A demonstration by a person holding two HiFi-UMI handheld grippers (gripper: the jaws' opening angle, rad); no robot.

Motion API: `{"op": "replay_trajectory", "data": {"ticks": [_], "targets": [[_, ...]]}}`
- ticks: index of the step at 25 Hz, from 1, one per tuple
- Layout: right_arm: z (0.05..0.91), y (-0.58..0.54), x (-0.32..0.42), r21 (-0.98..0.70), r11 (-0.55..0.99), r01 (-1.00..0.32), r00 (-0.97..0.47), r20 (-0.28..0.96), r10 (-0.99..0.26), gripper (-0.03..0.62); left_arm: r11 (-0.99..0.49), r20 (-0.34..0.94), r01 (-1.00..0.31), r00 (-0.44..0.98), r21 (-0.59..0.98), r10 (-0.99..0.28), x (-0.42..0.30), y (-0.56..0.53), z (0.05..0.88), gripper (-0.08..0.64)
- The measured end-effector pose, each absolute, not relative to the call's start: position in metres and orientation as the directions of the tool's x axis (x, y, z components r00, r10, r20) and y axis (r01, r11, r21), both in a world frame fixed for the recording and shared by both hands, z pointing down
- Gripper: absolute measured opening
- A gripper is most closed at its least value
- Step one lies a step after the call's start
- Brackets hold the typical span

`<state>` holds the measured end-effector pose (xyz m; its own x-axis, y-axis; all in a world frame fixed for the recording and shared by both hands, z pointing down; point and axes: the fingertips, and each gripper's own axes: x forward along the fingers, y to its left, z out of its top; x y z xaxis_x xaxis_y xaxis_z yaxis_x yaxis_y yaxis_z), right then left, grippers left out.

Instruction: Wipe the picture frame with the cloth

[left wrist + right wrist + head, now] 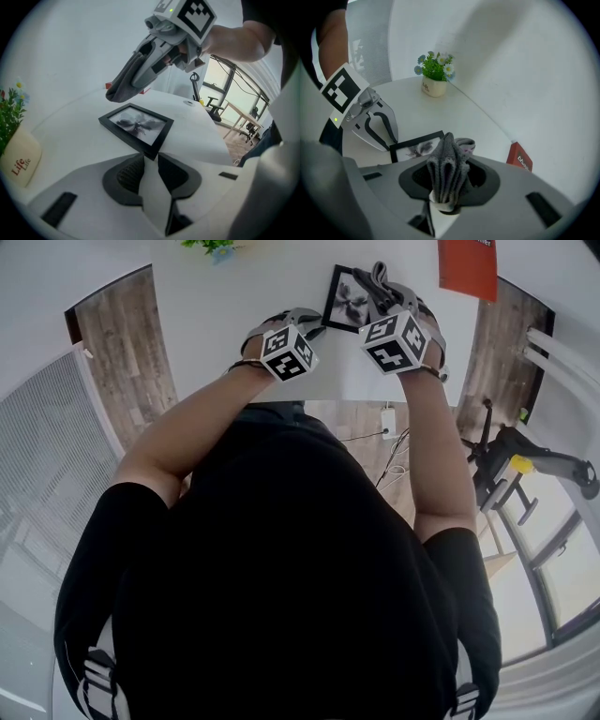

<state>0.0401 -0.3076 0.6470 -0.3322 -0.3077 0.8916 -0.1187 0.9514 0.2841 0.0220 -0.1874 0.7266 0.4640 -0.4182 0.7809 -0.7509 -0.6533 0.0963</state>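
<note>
The picture frame (pixel 136 126), black-edged with a grey smudgy print under its glass, lies flat on the white table (pixel 70 136). The left gripper (pixel 149 159) is pinched narrowly on the frame's near corner, which sits right at its jaw tips. Above the frame's far side and clear of it hangs the right gripper (pixel 449 161), clenched on a bunched grey cloth (pixel 443 176) whose folds stick out past the jaws. Towards the table's back edge stands a small cream pot (pixel 21 157) of green leaves and pale flowers with "Life" written on it in red, twice over. On the other side, by the wall, is a red box (pixel 519 158) with white lettering I can't make out.
</note>
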Motion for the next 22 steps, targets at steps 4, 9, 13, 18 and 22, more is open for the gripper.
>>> {"op": "replay_trajectory", "data": {"ticks": [4, 9, 13, 18, 22], "targets": [[0.657, -0.315, 0.042, 0.309, 0.945, -0.104, -0.312, 0.892, -0.326, 0.109, -0.659, 0.780, -0.746, 0.469, 0.098, -0.415, 0.022, -0.187, 0.726, 0.098], [0.671, -0.312, 0.044, 0.316, 0.946, -0.078, -0.297, 0.898, -0.325, 0.107, -0.663, 0.776, -0.742, 0.474, 0.098, -0.416, 0.022, -0.187, 0.726, 0.098], [0.676, -0.306, 0.047, 0.306, 0.949, -0.075, -0.294, 0.903, -0.314, 0.107, -0.665, 0.774, -0.740, 0.476, 0.097, -0.417, 0.022, -0.187, 0.726, 0.097], [0.680, -0.299, 0.052, 0.291, 0.953, -0.078, -0.290, 0.908, -0.301, 0.107, -0.664, 0.774, -0.742, 0.474, 0.095, -0.419, 0.022, -0.188, 0.727, 0.095], [0.681, -0.290, 0.056, 0.280, 0.957, -0.070, -0.289, 0.913, -0.288, 0.107, -0.663, 0.770, -0.743, 0.473, 0.089, -0.427, 0.022, -0.187, 0.726, 0.095]]}}
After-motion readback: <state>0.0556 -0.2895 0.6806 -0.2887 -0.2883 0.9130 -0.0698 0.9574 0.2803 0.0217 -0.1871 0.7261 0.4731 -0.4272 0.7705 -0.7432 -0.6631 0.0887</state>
